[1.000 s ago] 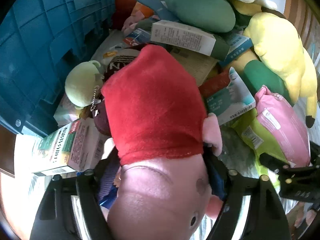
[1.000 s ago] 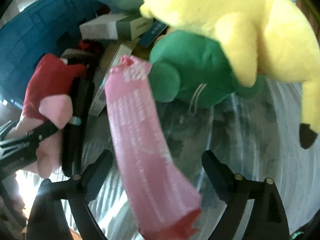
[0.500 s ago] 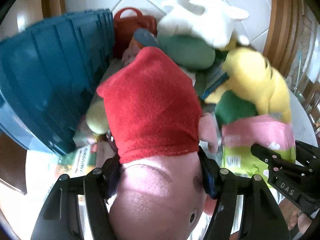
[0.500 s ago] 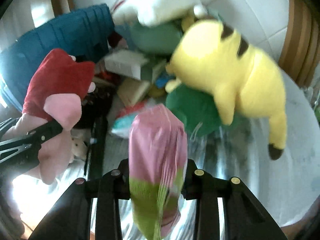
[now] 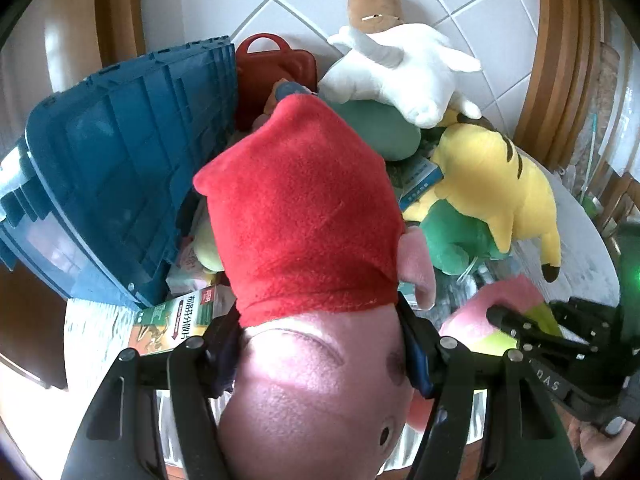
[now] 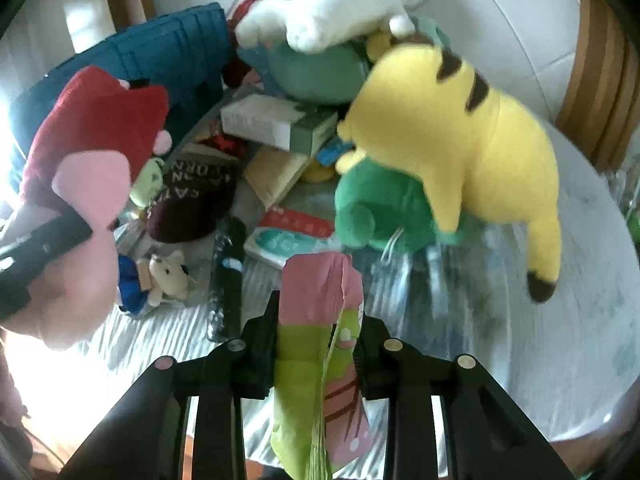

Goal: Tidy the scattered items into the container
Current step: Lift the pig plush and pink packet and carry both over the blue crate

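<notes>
My left gripper (image 5: 320,340) is shut on a pink pig plush in a red dress (image 5: 304,216) and holds it up over the table; the plush also shows at the left of the right wrist view (image 6: 92,152). My right gripper (image 6: 316,320) is shut on a pink and green snack packet (image 6: 320,344), lifted above the table; the packet shows low right in the left wrist view (image 5: 472,328). The blue crate (image 5: 120,168) lies tipped on its side at the left, beside the pile.
On the table lie a yellow plush (image 6: 472,136), a green plush (image 6: 384,208), a white plush (image 6: 320,4), a teal cushion (image 6: 316,72), boxes (image 6: 276,124), a dark pouch (image 6: 192,200), a small bear keychain (image 6: 164,276), a red case (image 5: 272,68) and a green box (image 5: 172,324).
Both grippers have risen and pulled back from the pile with their items. The right gripper closed on the pink packet and lifted it off the table.
</notes>
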Demonstrator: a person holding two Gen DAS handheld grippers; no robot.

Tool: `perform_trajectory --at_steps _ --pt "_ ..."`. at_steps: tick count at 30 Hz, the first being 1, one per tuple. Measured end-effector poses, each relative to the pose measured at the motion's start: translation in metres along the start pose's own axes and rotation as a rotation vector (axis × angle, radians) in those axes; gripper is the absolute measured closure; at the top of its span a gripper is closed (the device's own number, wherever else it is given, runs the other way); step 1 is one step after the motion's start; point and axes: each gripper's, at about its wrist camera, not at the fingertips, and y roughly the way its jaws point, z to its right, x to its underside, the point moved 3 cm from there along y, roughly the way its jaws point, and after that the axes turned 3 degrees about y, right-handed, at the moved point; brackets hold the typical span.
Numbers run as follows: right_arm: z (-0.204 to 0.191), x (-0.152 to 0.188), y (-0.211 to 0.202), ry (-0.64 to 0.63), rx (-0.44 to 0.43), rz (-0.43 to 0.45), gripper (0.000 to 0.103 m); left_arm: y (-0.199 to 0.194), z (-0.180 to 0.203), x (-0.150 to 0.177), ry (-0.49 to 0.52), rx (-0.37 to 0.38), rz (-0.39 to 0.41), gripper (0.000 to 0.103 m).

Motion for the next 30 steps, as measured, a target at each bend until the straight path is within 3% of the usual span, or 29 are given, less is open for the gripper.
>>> perform_trajectory --at_steps 13,24,30 --pt "-0.026 -0.081 -0.084 -0.149 0.003 0.178 0.074 -0.055 0.009 -0.043 -0.017 -0.014 0.117 0.038" --pt "-0.068 -0.133 -0.119 -0.24 -0.067 0.297 0.074 -0.098 -0.025 -0.076 -0.066 -0.096 0.209 0.038" --pt "-0.11 -0.173 -0.136 -0.289 -0.098 0.369 0.074 -0.116 -0.058 -0.102 -0.083 -0.129 0.265 0.038"
